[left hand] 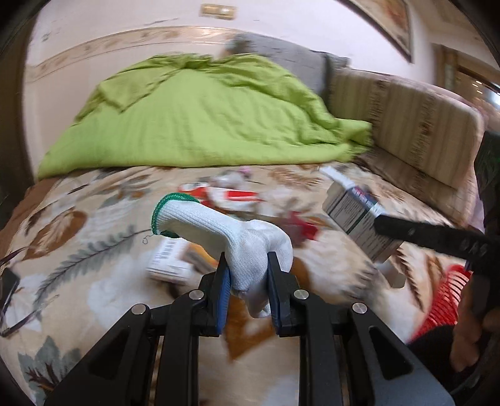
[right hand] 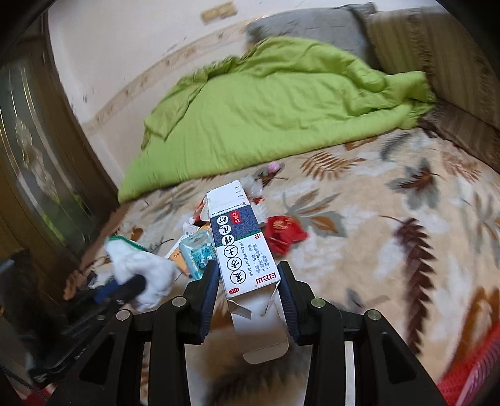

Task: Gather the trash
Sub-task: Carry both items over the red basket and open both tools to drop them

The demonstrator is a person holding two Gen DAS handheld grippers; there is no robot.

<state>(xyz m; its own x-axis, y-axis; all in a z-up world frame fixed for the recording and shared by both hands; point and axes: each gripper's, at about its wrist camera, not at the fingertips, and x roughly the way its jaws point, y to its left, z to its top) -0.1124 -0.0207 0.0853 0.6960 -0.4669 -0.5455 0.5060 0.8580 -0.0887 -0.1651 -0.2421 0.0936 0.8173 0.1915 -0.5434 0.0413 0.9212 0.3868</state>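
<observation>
The left tool [left hand: 248,268] is clamped on a white knit glove [left hand: 237,237] with a green cuff, pinching it near its middle so the cuff end sticks up and to the left while the rest hangs down between the blue pads. The right tool [right hand: 248,281] grips an opened medicine box [right hand: 240,243], white and dark blue with printed characters, its end flaps loose and hanging toward the camera. Both items are held above a bed covered by a leaf-patterned blanket [right hand: 390,218]. More trash lies on that blanket beyond the tools: a crumpled red wrapper [right hand: 284,232], a light blue packet [right hand: 198,254] just left of the box, and a small barcode carton [left hand: 170,262] below the glove in the left wrist view, blurred by motion. A rumpled green quilt [left hand: 200,115] is heaped at the far side of the bed against the wall, with a grey pillow [right hand: 306,28] and a striped cushion [left hand: 406,112] beside it. A red slatted basket [left hand: 443,299] shows at the right edge, partly hidden by the person's hand [left hand: 468,337].
</observation>
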